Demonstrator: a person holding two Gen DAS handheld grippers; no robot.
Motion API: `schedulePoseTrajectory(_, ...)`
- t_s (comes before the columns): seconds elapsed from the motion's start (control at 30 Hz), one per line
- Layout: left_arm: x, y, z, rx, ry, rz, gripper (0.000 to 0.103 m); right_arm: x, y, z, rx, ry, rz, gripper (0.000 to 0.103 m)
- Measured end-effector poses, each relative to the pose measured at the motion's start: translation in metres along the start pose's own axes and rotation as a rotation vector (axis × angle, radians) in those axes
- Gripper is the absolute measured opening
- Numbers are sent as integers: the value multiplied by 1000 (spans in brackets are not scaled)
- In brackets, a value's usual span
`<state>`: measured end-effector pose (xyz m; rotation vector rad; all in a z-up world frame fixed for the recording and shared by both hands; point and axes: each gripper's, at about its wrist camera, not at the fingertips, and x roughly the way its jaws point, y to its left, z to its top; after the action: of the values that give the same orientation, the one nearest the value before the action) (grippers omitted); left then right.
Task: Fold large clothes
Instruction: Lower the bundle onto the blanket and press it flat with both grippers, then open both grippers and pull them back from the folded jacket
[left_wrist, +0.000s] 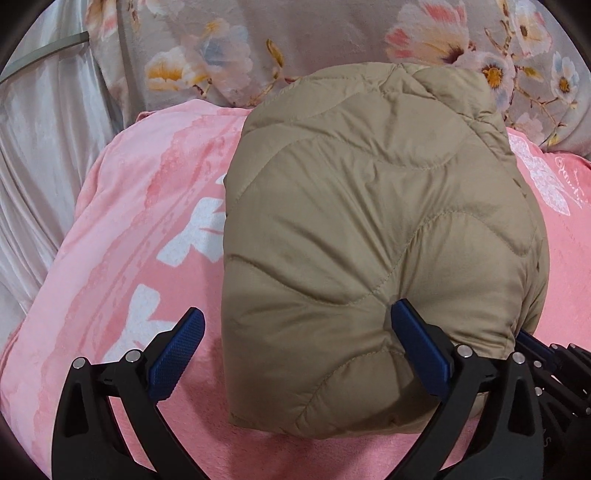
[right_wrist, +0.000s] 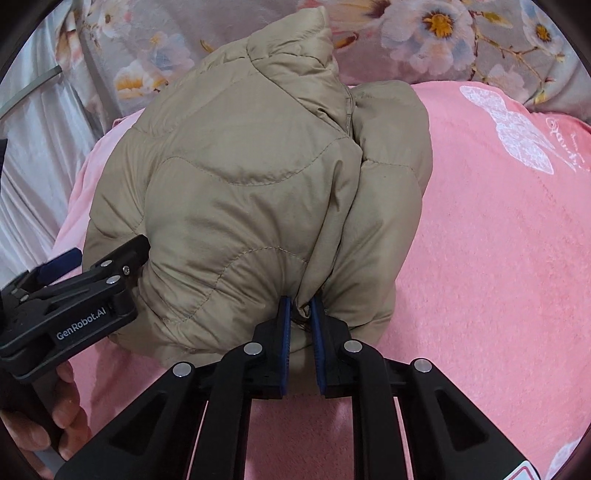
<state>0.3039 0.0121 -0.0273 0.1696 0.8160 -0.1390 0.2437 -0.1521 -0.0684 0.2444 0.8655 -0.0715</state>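
Right wrist view: right tongs (right_wrist: 300, 314) pinched on puffy tan jacket (right_wrist: 236, 177), long way pointing straight ahead; left tongs (left_wrist: 295, 350) wide apart, beside it.

The padded jacket (left_wrist: 373, 236) hides the pink blanket (left_wrist: 122, 229) beneath it, and its near hem lies behind the left gripper (left_wrist: 301, 350) finger. In the right wrist view, the script beside the blanket's white motif (right_wrist: 517, 129) is cut off at the edge and unreadable.

A tan quilted puffer jacket (left_wrist: 373, 236) lies folded into a puffy bundle on pink bedding (left_wrist: 122, 236).
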Motion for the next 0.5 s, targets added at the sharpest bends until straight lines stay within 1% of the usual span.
schedulePoseTrajectory(0.1,8,3,-4,-49,1,-22,98,3,-1,-2,1,-20,1,15)
schedulePoseTrajectory(0.2,14,3,-7,-77,-15,-30,98,4,4,-5,-24,-51,-27,15)
schedulePoseTrajectory(0.3,15,2,-11,-82,-35,-26,98,4,7,-7,-45,-77,-51,15)
schedulePoseTrajectory(0.5,14,0,-17,-92,-78,-15,98,3,9,-8,-52,-96,-70,15)
